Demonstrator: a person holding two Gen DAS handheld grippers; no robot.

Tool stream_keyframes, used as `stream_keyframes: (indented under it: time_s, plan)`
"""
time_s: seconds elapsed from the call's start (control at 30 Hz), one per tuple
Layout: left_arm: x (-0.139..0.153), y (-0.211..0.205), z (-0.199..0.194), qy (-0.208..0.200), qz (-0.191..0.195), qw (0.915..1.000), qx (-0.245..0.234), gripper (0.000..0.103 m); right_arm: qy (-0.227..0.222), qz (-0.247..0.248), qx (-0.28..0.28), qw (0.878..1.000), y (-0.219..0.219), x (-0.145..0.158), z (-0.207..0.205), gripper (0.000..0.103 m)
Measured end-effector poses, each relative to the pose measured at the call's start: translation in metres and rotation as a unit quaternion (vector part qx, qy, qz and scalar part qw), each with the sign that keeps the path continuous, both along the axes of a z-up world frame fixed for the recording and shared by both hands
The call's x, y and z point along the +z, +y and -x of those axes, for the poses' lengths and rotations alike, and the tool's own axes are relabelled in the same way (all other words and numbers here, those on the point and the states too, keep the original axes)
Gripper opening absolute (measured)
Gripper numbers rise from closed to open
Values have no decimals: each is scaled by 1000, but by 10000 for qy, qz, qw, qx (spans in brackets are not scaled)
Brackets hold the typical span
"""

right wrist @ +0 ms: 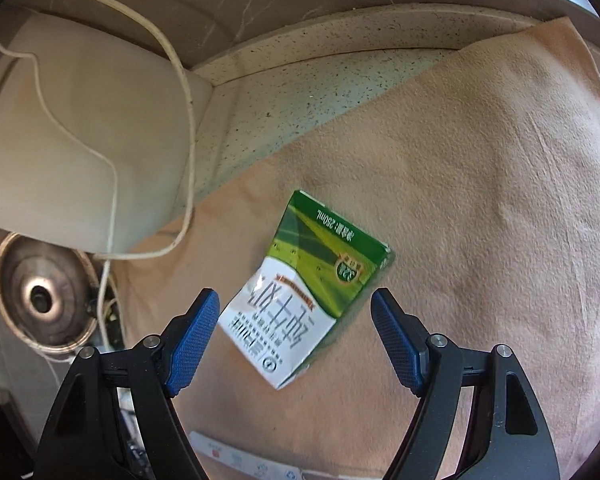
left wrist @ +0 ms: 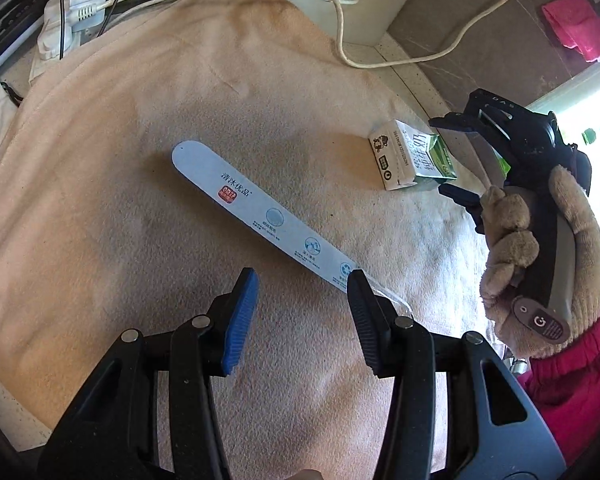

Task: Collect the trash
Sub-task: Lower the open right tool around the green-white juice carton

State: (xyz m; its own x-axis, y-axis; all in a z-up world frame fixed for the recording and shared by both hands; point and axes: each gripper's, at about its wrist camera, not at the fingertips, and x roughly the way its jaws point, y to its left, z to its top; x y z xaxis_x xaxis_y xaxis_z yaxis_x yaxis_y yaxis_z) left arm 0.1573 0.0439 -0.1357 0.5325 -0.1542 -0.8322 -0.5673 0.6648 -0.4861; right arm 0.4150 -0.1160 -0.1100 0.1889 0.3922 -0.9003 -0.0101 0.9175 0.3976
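A long pale-blue toothbrush package [left wrist: 260, 208] lies diagonally on the peach cloth [left wrist: 140, 240]. My left gripper [left wrist: 302, 304] hovers open over its near end; the right-hand fingertip [left wrist: 360, 300] overlaps the package's clear end, and nothing is pinched. A crumpled green and white milk carton [right wrist: 308, 292] lies flat on the cloth. My right gripper [right wrist: 295, 300] stands wide open just above it, one finger on each side and neither pad touching. The left wrist view shows the carton [left wrist: 412, 156] with the right gripper [left wrist: 454, 158], held by a gloved hand [left wrist: 540, 264], right beside it.
A white cable [left wrist: 340, 32] snakes over the cloth's far edge by a white container [right wrist: 72, 132]. A power strip [left wrist: 72, 20] sits far left, a pink rag [left wrist: 580, 28] far right. A round metal lid [right wrist: 40, 292] lies off the cloth. Speckled countertop [right wrist: 300, 92] borders the cloth.
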Motion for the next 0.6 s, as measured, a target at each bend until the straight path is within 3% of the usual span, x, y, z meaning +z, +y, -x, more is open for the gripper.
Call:
stream_keyframes:
  time_s: [0.3,0.37,0.6]
  plan:
    - [-8,10,-9,66,154,9998,145,47,-14,528,-129,9985,18,-15,-19,78]
    - [-9,12,-11,71,174,9997,168,47,20,636,-95,9979,21,-19,-21,82]
    - [-14,13,-22,143,250,9994,185,47,48,1036,744,9918,37,-33,-28,85]
